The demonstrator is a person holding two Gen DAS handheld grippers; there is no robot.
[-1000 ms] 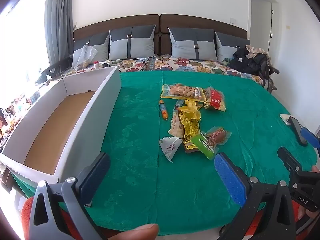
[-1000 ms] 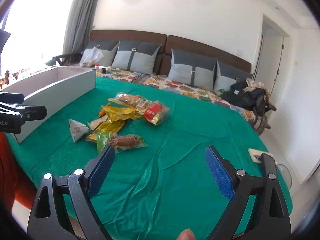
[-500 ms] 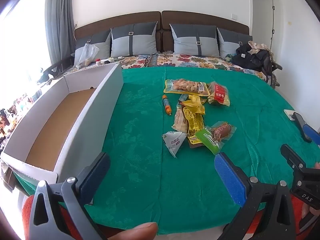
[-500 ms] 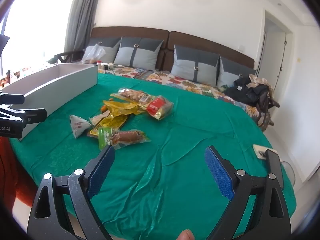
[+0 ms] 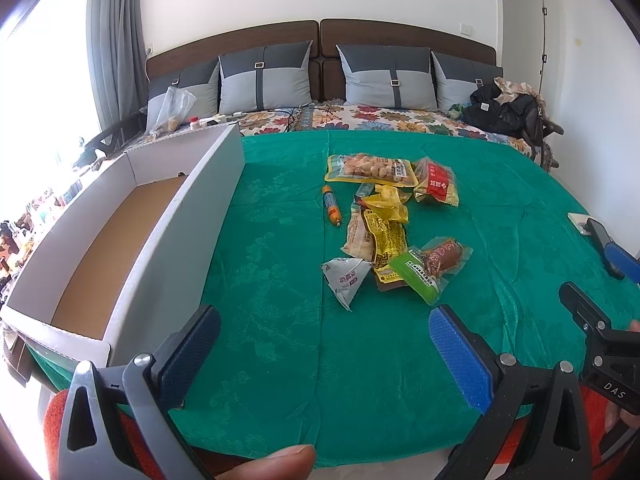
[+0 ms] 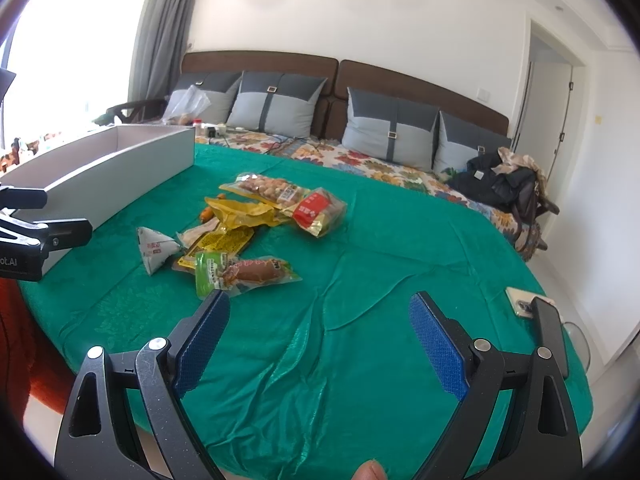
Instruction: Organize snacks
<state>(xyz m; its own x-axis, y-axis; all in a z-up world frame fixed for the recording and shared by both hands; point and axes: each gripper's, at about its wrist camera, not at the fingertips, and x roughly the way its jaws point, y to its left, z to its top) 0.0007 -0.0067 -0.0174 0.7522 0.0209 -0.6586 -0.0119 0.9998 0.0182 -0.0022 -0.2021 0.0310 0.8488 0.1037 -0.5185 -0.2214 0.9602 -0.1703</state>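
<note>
A pile of snack packets lies on the green cloth (image 5: 280, 320): a peanut bag (image 5: 370, 168), a red-and-gold bag (image 5: 436, 182), a yellow wrapper (image 5: 386, 208), a green sausage packet (image 5: 432, 266), a white triangular packet (image 5: 344, 278) and a small orange sausage (image 5: 331, 210). An empty white cardboard box (image 5: 120, 236) stands to their left. My left gripper (image 5: 324, 350) is open and empty, short of the pile. My right gripper (image 6: 318, 336) is open and empty, its left finger near the green sausage packet (image 6: 244, 272). The box also shows in the right wrist view (image 6: 104, 172).
The cloth covers a bed with grey pillows (image 5: 264, 80) and a brown headboard. A black bag (image 6: 500, 184) lies at the far right. A phone (image 6: 524, 302) lies near the right edge. A plastic bag (image 5: 170, 110) and small items sit behind the box.
Both grippers have moved slightly forward toward the snack pile, which now appears closer. Both stay open and empty.
</note>
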